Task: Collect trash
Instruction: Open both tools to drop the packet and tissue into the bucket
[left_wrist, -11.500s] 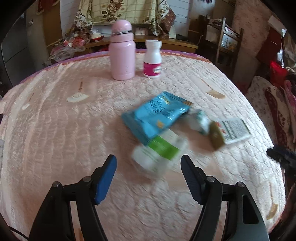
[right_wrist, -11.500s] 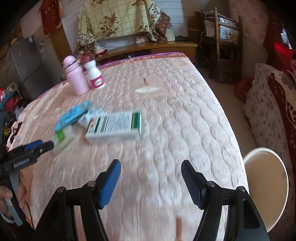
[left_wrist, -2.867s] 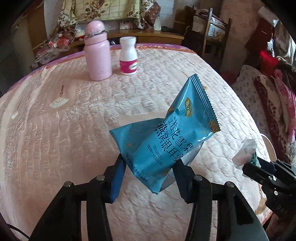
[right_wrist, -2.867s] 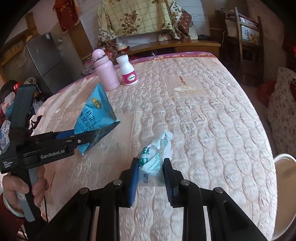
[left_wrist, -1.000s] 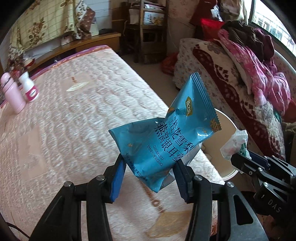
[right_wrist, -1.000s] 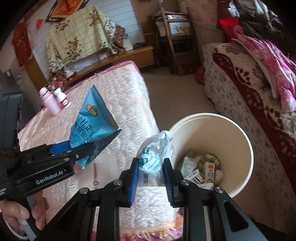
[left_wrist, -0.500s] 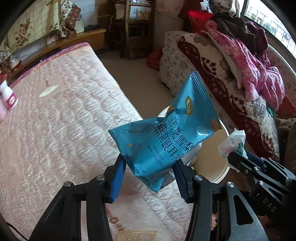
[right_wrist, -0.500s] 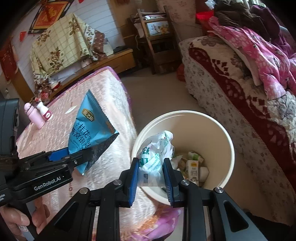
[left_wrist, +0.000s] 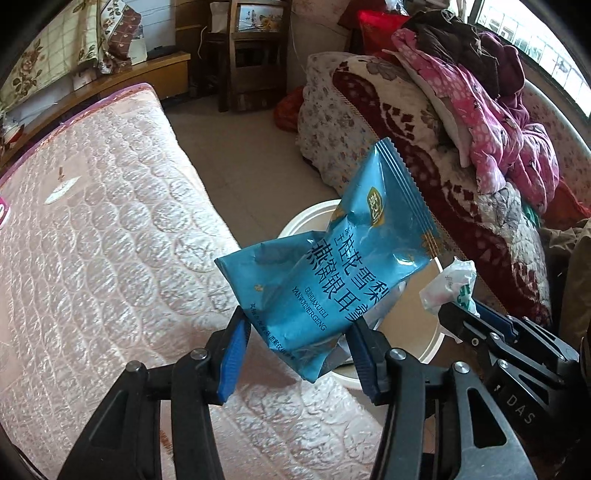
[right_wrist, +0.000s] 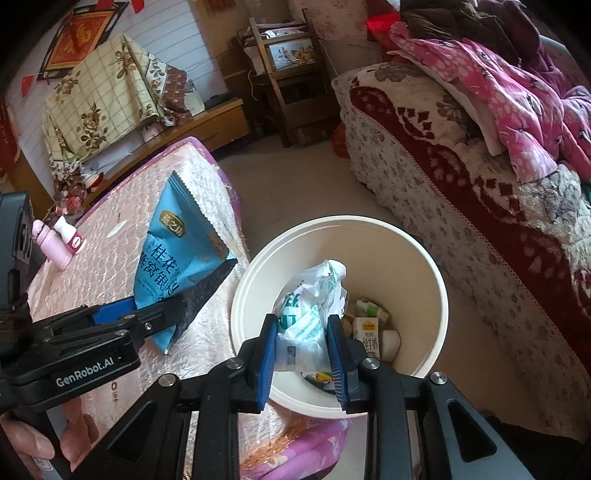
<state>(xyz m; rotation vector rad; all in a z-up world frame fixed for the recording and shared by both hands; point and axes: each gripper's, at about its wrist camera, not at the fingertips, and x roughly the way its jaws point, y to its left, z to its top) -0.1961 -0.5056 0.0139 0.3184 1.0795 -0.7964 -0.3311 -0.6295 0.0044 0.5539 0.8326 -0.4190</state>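
Blue snack bag (left_wrist: 332, 273) stayed pinched in the left tongs (left_wrist: 297, 350), now by the bin (right_wrist: 417, 258) rim instead of over the bed (left_wrist: 110, 221). Right tongs (right_wrist: 301, 354), pinching the crumpled wrapper (right_wrist: 314, 306), had come over the bin mouth. Both looked ready to drop.

Bright window daylight, sharp focus, fisheye-bent edges

ahead of the tools lies a beige tiled floor (right_wrist: 295, 184), daylit. to their left spreads a pink quilted mattress (left_wrist: 92, 240) with a purple edge. to their right stands a sofa under a red-and-cream blanket (right_wrist: 461, 177), heaped with pink clothes (left_wrist: 498, 122) below a window (left_wrist: 535, 40). farther ahead stand a wooden chair (right_wrist: 284, 74) and a low wooden cabinet (right_wrist: 207, 122) draped with floral cloth (right_wrist: 96, 103).
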